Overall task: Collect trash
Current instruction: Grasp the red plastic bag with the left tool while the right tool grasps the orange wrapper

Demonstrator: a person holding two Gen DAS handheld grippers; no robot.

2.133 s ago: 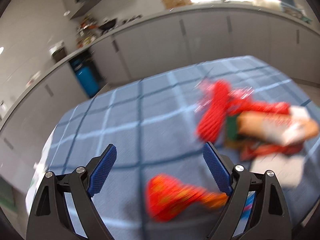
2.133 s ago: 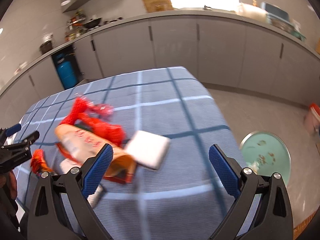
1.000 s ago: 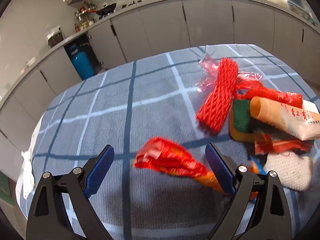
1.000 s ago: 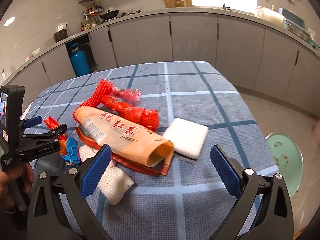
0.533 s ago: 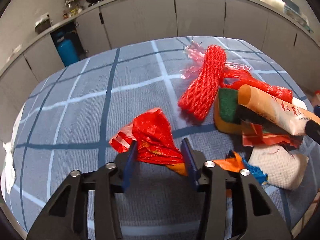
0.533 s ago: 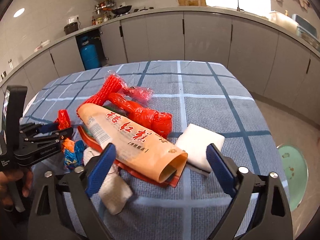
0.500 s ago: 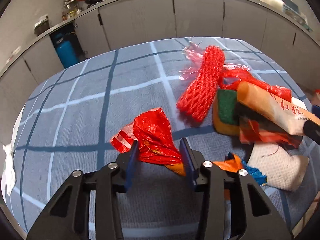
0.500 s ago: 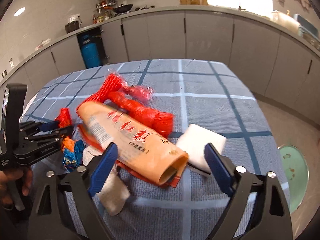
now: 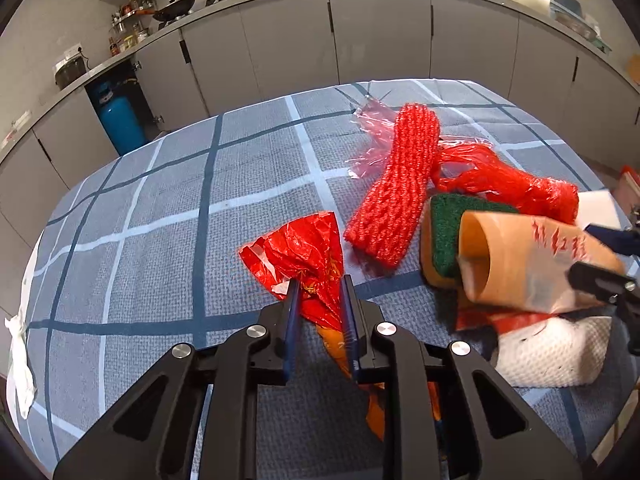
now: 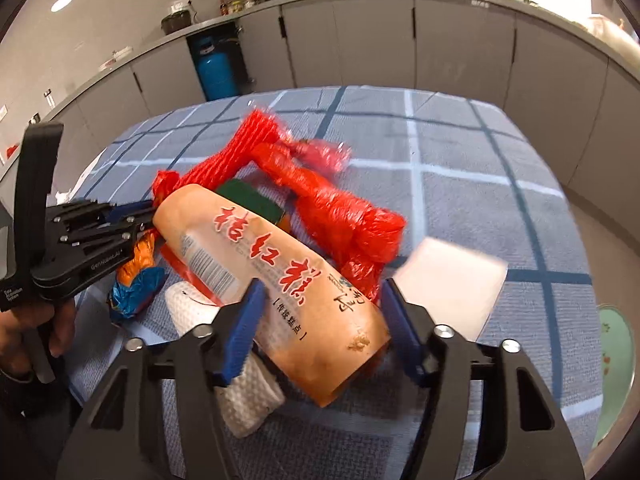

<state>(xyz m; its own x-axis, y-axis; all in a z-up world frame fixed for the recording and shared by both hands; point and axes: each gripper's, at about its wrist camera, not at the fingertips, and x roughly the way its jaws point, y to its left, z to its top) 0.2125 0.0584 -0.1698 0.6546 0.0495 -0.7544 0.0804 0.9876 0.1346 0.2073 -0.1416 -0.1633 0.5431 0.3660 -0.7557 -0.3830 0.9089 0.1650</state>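
Left wrist view: the left gripper point(image 9: 318, 292), its jaws having just been closing, pinches a crumpled red plastic wrapper point(image 9: 304, 252) between its 2 blue pads; the wrapper fans out beyond the fingertips and trails orange behind them. It lies on a blue checked tablecloth point(image 9: 160, 216). Beyond and to the right of the fingertips lies a red foam net sleeve point(image 9: 396, 192), with a knotted red plastic bag point(image 9: 508, 184) further right. Right of the fingers, a green-and-yellow scouring sponge point(image 9: 444, 236) sits against the open mouth of a tan printed food pouch point(image 9: 520, 264). Whether the pouch holds anything cannot be told. A white textured cloth wad point(image 9: 552, 352) lies below the pouch.

Right wrist view: the right gripper point(image 10: 320, 304), its jaws having just been closing, has its 2 blue pads against either side of the tan printed food pouch near its open end. A white rectangular foam block point(image 10: 452, 284) rests just right of the right finger. A blue-and-orange crumpled wrapper point(image 10: 136, 284) lies left of the left finger. On the floor at far right stands a round green patterned basin point(image 10: 616, 360); its contents cannot be told.
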